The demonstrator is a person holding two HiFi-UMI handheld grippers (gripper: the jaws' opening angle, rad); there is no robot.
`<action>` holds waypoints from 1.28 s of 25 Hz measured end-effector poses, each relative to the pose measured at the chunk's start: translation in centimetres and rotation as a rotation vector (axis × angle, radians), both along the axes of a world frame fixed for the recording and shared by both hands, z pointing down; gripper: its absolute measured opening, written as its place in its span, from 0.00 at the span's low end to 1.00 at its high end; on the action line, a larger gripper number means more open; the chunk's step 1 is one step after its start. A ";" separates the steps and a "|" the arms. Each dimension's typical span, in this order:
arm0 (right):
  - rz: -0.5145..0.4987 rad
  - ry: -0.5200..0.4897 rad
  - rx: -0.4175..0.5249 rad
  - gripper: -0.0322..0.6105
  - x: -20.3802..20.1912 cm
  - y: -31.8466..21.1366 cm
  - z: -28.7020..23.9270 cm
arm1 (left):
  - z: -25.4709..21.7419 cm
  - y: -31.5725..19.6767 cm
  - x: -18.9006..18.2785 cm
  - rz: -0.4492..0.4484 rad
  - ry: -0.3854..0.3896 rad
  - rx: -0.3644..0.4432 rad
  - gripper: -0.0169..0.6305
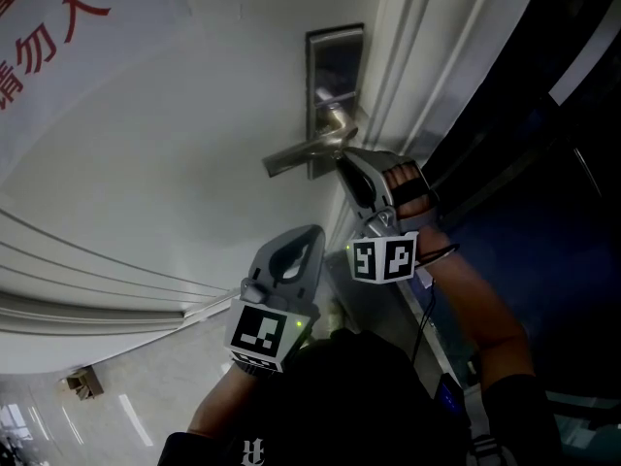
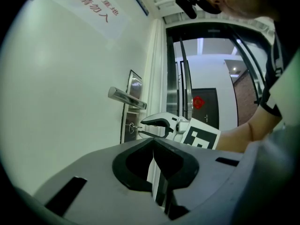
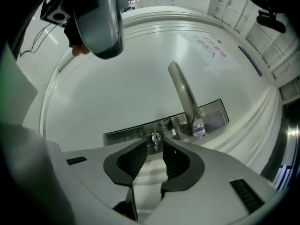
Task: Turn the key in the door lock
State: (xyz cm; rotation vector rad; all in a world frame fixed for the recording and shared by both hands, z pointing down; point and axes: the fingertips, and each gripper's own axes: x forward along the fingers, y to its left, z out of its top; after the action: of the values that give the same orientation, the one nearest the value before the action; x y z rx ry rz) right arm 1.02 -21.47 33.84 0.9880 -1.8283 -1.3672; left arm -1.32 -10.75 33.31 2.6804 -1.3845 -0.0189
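Note:
A steel lock plate (image 1: 335, 66) with a lever handle (image 1: 301, 151) is mounted on the white door (image 1: 175, 144). A small key (image 3: 153, 138) sticks out of the keyhole below the handle (image 3: 183, 95). My right gripper (image 3: 153, 145) stands open at the lock, its two jaw tips on either side of the key's head with a gap. In the left gripper view the right gripper (image 2: 143, 128) has spread jaws just off the key (image 2: 132, 127). My left gripper (image 1: 312, 233) hangs back from the door, shut on nothing. The head view hides the key behind the right gripper (image 1: 342, 160).
The white door frame (image 1: 412, 56) runs along the door's lock edge, with dark glass (image 1: 543, 163) beyond it. A sign with red characters (image 1: 49, 37) is stuck on the door. A dark door with a red decoration (image 2: 199, 102) shows down the corridor.

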 end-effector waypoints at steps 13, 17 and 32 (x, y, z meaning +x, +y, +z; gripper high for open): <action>0.021 0.024 0.136 0.09 -1.1 -1.7 -0.3 | 0.4 -0.5 -0.4 -0.022 0.003 -0.011 0.04; 0.026 -0.170 -0.024 0.09 -1.0 -1.8 -0.5 | 0.4 -0.5 -0.5 -0.023 0.004 -0.012 0.04; -0.008 -1.261 -0.828 0.09 0.4 -2.8 -0.8 | 0.2 -0.4 -0.4 -0.016 0.006 -0.013 0.04</action>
State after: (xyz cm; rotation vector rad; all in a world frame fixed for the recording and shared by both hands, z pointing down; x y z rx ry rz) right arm 1.38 -24.26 32.99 1.4326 -2.8346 0.3087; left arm -1.76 -11.14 33.47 2.6568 -1.3994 -0.0200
